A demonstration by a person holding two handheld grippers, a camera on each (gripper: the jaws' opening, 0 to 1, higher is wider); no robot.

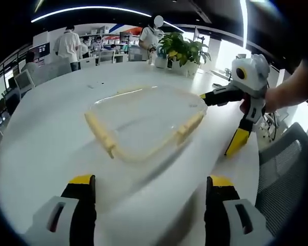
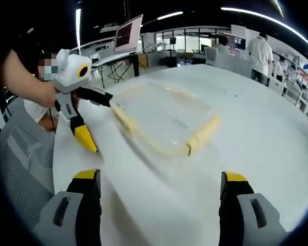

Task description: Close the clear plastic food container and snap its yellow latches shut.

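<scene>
A clear, glossy plastic container — a rounded rectangle edged in pale yellow — sits on the smooth white table, its yellow latches ribbed along the sides. In the left gripper view, the left gripper hangs short of it, yellow-tipped jaws spread wide with nothing between them. To the right, the right gripper — jaws splayed apart — has one tip at the container's far corner, held by a hand.

Open office: white table, potted plant, mesh chair, curved ceiling light.
</scene>
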